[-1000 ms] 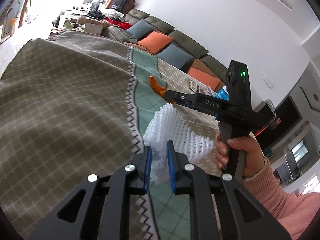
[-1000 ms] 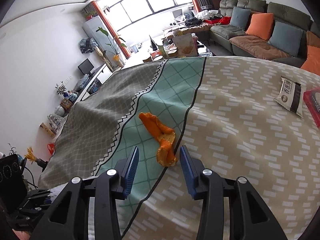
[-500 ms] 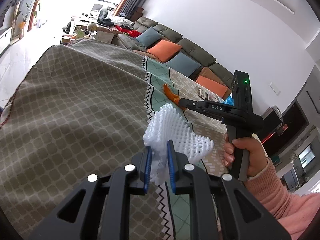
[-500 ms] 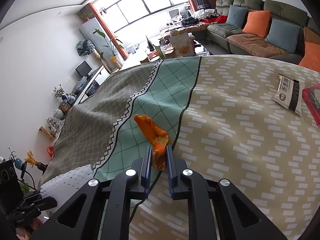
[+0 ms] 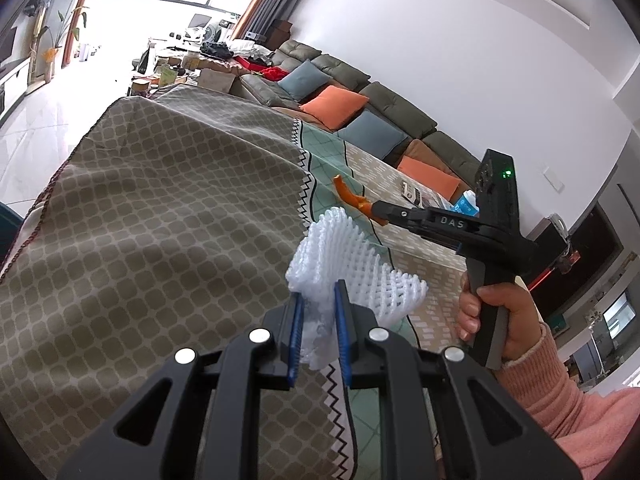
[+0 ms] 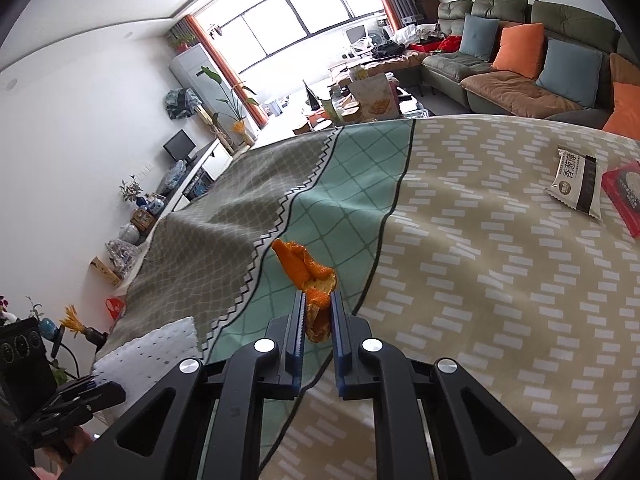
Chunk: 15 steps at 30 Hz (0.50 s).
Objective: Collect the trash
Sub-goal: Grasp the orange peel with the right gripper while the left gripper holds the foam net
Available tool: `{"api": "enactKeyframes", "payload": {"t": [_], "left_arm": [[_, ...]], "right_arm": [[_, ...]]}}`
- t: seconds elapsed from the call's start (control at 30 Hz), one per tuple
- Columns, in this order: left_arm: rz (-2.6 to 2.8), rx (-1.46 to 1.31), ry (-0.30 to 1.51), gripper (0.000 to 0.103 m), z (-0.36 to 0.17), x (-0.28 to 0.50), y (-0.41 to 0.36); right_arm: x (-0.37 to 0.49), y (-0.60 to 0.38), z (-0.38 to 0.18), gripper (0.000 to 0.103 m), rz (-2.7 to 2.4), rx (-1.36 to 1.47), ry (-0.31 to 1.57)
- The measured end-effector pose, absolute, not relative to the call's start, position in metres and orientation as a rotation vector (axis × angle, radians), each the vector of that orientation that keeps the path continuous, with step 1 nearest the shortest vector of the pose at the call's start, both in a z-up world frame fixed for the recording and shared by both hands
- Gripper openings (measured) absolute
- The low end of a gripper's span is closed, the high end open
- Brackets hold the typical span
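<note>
A white foam fruit net (image 5: 352, 272) is pinched in my left gripper (image 5: 319, 292), which holds it above the patterned tablecloth (image 5: 160, 248); the net (image 6: 156, 350) also shows at the lower left of the right wrist view. My right gripper (image 6: 319, 298) is shut on an orange peel (image 6: 308, 272) over the green stripe of the cloth, the peel's far end sticking out past the fingertips. From the left wrist view that right gripper (image 5: 376, 210) reaches in from the right, held by a hand (image 5: 492, 312) in a pink sleeve, with the orange peel (image 5: 348, 196) at its tip.
A white and black snack packet (image 6: 578, 186) and a red box (image 6: 624, 196) lie on the beige part of the cloth at the right. A sofa (image 6: 520, 52) with orange and blue cushions stands behind the table. The cloth's far edge drops toward the floor.
My right gripper closed from open onto the orange peel and the peel now sits lifted between the pads. The left gripper kept hold of the foam net and drifted slightly, tilting the view.
</note>
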<state>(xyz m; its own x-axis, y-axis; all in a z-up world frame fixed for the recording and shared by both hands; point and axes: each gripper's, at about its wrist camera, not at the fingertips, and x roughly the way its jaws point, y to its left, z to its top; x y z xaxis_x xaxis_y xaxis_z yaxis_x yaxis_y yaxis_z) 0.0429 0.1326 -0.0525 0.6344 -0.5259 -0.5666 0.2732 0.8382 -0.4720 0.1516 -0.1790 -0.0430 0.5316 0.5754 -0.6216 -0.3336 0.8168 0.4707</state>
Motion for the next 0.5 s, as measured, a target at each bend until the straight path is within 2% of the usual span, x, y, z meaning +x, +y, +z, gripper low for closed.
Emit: {"api": "enactKeyframes", "payload": {"t": [0.5], "left_arm": [[-0.456, -0.36, 0.749, 0.016, -0.051, 0.04, 0.136]], "right_arm": [[0.13, -0.178, -0.029, 0.012, 0.615, 0.356, 0.809]]}}
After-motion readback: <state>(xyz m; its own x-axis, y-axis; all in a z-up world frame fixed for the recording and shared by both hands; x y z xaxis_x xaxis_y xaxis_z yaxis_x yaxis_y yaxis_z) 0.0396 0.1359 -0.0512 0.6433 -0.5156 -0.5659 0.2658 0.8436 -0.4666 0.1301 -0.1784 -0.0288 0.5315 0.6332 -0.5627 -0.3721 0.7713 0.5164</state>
